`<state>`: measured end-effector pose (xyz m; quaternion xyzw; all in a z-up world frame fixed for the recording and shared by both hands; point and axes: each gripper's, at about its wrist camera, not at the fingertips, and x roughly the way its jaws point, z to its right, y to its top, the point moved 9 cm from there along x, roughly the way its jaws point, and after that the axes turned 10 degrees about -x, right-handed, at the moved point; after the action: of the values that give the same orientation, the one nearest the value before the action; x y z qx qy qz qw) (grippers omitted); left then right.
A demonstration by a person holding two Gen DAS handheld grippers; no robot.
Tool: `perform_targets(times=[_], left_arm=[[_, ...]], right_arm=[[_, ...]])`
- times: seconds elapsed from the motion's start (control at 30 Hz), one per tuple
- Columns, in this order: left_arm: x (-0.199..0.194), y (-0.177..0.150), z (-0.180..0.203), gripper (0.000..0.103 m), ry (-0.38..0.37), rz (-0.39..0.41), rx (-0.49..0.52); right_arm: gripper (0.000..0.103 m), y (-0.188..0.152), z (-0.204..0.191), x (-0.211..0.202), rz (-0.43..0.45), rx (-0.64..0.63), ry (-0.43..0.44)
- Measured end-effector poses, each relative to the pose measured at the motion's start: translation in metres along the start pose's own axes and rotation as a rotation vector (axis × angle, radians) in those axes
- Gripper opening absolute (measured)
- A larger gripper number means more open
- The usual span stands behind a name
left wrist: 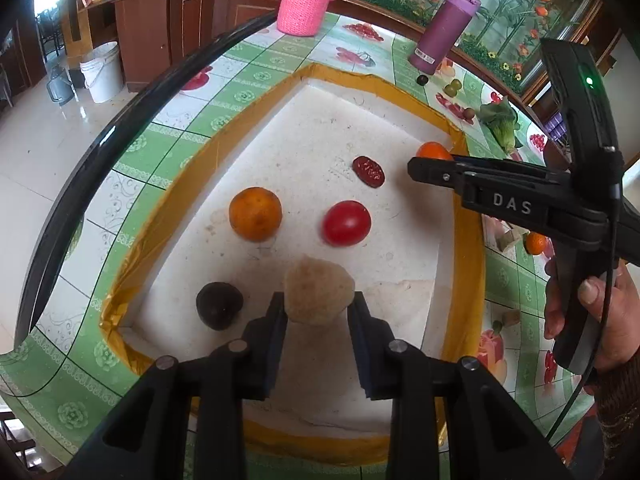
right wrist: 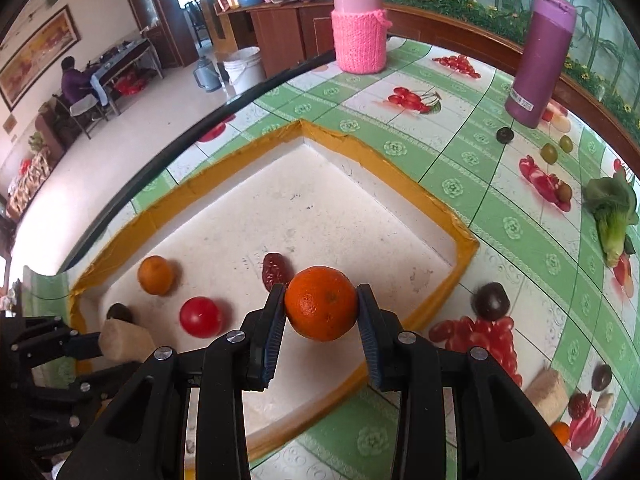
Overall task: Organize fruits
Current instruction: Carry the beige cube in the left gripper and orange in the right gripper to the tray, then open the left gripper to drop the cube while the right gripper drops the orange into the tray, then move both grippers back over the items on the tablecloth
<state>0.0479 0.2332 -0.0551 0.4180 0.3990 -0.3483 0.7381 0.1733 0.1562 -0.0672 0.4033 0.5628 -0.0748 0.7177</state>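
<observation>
Right gripper (right wrist: 321,309) clamps the firm, round orange (right wrist: 321,303) across its middle, centre frame over the tray (right wrist: 452,224); it could roll, so a centred hold suits. Left gripper (left wrist: 318,308) pinches a light, rough beige chunk (left wrist: 318,294) at lower centre

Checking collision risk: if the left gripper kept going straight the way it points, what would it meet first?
Probably the red tomato; depth is unclear. The left gripper, clamped on the tan piece, points over the white tray.
</observation>
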Motion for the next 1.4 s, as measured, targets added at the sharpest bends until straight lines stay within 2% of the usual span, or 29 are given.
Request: perform_targets(times=[0.33,0.8,1.07,1.17,1.23,1.3,1.4], left_arm=[[0.016,0.003,-0.002,0.034,0.017,-0.036,-0.003],[0.007,0.0,-0.004,0.035,0.034,-0.016,0.005],[-0.011,-0.002,-0.008,0.052,0.036,0.019,-0.024],[-0.022,-0.001,-0.004,0.057,0.036,0.047,-0.025],[-0.028,-0.001,0.0,0.064,0.044,0.07,-0.015],[-0.033,-0.001,0.007,0.069,0.049,0.089,-0.005],[-0.036,-0.003,0.021,0.074,0.044,0.103,0.015]], right_arm=[[0.034,-0.002,0.0,0.018,-0.03,-0.033,-0.014],[0.038,-0.006,-0.004,0.017,-0.047,-0.075,-0.042],[0.04,-0.014,-0.011,-0.022,0.005,-0.06,-0.039],[0.046,-0.021,-0.015,-0.042,0.032,-0.055,-0.043],[0.058,-0.03,-0.014,-0.056,0.051,-0.045,-0.059],[0.066,-0.041,-0.008,-0.07,0.071,-0.027,-0.1],[0.067,-0.06,0.002,-0.088,0.081,0.011,-0.115]])
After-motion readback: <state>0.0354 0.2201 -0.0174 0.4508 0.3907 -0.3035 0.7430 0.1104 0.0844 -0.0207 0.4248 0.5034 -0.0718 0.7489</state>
